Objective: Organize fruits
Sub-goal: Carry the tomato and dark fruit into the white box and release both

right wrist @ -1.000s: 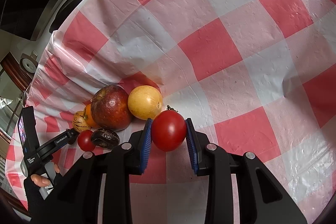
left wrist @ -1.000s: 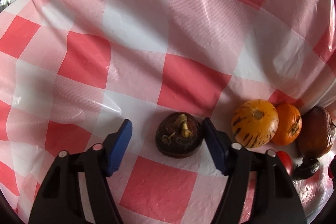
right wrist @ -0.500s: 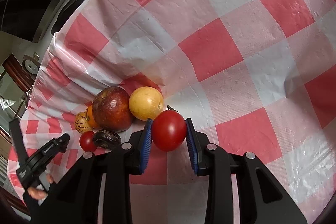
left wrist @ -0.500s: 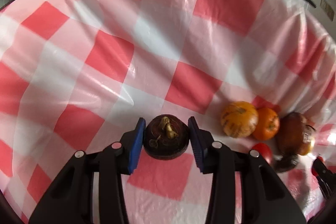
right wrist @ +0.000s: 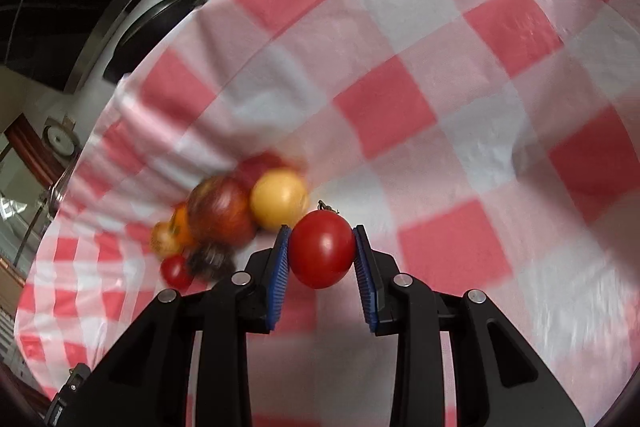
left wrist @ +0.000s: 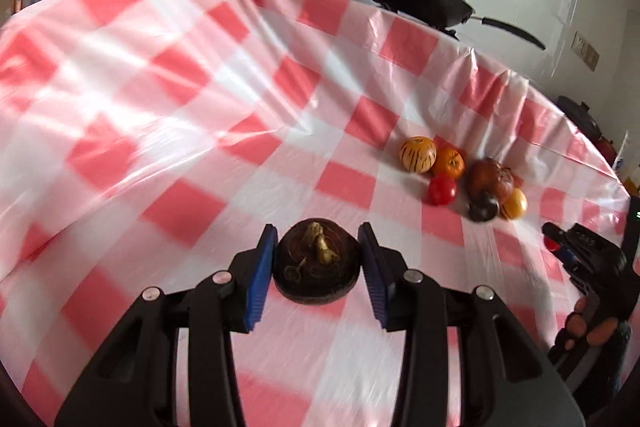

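Left gripper (left wrist: 318, 263): clamped on dark mangosteen (left wrist: 316, 267), raised off checked cloth (left wrist: 180, 107). Right gripper (right wrist: 322, 255): clamped on red tomato (right wrist: 322, 254). Fruit cluster (left wrist: 460, 179): far right.

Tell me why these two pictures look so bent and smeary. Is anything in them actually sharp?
Left wrist view: the wide lens bows the checked tablecloth into a dome, and its left side streaks with blur; the dark fruit between the blue pads stays crisp. Right wrist view: the big tomato is sharp, the fruit pile behind it smeared, the corners black.
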